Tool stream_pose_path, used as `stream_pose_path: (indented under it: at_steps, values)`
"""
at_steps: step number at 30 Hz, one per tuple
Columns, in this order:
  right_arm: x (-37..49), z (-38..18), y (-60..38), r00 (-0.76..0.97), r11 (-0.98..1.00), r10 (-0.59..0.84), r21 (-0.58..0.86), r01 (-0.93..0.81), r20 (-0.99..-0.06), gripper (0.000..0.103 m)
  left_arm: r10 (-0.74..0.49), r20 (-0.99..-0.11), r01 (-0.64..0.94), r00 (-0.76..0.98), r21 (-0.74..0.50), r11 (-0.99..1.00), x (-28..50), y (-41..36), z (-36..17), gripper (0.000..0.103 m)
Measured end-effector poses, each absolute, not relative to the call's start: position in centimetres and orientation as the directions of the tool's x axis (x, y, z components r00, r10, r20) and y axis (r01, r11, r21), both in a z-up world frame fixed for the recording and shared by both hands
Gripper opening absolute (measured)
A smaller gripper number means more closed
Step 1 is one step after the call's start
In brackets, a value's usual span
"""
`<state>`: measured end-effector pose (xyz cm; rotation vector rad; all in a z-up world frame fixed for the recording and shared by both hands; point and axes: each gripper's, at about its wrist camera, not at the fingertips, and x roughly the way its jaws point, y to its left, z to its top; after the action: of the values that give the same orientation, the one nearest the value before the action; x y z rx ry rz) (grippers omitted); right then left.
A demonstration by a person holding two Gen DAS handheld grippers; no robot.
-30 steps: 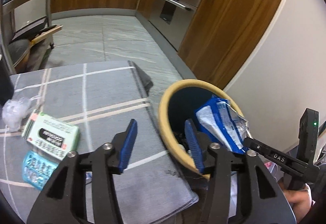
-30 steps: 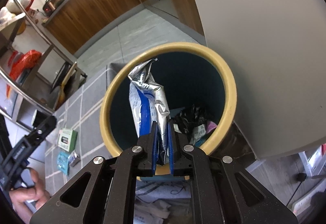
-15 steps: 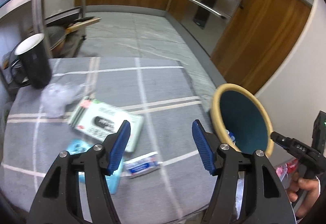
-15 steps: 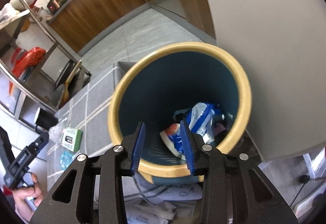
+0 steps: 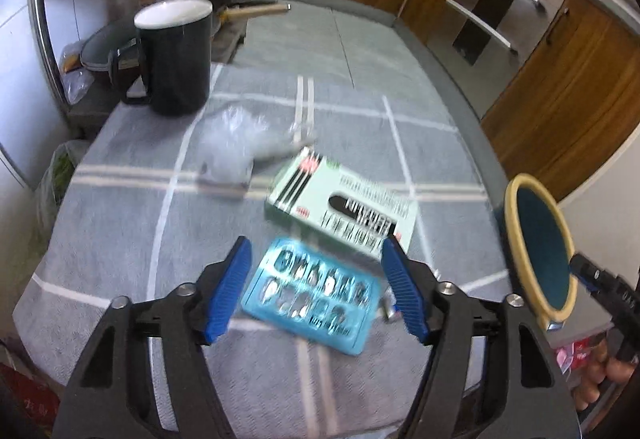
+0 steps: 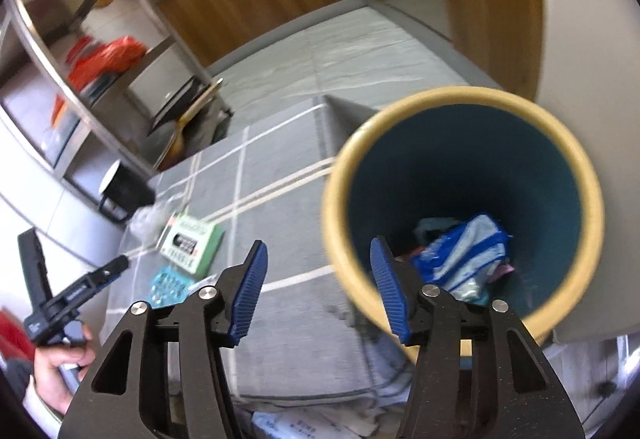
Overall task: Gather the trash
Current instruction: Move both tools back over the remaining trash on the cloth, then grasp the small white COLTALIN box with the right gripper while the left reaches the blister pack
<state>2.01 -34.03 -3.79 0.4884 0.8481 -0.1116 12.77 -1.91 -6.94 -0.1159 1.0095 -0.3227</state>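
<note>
A blue and silver snack wrapper (image 6: 464, 259) lies crumpled at the bottom of the teal, cream-rimmed trash bin (image 6: 568, 207), which stands just beside the edge of a table under a grey checked cloth (image 5: 120, 207). More trash waits on that cloth: a light-blue blister pack (image 5: 310, 289), a pale green carton (image 5: 344, 205) just behind it, a crumpled clear plastic bag (image 5: 236, 147) further back, and what may be a small wrapper (image 5: 390, 309) at the blister pack's edge, too blurred to tell. The left gripper (image 5: 316, 289) hovers over the blister pack, its blue-padded jaws opening and apart from it on either side, gripping nothing. The right gripper (image 6: 316, 289) hangs over the near rim of the bin, jaws likewise opening and empty; its right pad overlaps the bin's mouth in view. A black mug (image 5: 174, 55) stands upright at the table's far corner. Wooden kitchen cabinets (image 5: 560, 87) and a metal shelf rack (image 6: 80, 51) frame the room.
</note>
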Motion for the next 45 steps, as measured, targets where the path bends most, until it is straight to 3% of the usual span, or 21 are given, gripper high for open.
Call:
stream_pose_path:
  at_steps: [3,12,22,37,43,45]
  values:
    - [2.8,-4.0,-32.7,0.652,0.893,0.123,0.370,0.256,-0.748,0.056,-0.304,-0.834,0.222,0.461,-0.223,0.949,12.3,-1.8,-8.2,0.076]
    - [5.0,-5.4,-28.0,0.583,0.921,0.211,0.359,0.150,-0.784,0.058,-0.286,-0.880,0.216,0.379,-0.216,0.952,11.0,-2.0,-10.7,0.077]
    - [6.7,-6.6,-23.9,0.527,0.941,0.248,0.332,0.070,-0.813,0.062,-0.150,-0.921,0.182,0.359,-0.088,0.979,11.4,-0.9,-12.2,0.077]
    - [9.7,-9.5,-18.3,0.438,0.978,0.205,0.201,-0.055,-0.876,0.076,-0.154,-0.901,0.022,0.406,-0.159,0.987,12.3,5.0,-11.1,0.077]
    - [10.6,-11.5,-16.5,0.413,0.990,0.127,0.091,-0.108,-0.902,0.075,-0.188,-0.898,0.046,0.399,-0.185,0.982,12.4,4.2,-10.9,0.077]
    - [10.4,-11.6,-16.3,0.440,0.991,0.104,0.054,-0.124,-0.892,0.060,-0.203,-0.897,0.066,0.394,-0.193,0.979,12.6,3.5,-11.0,0.077]
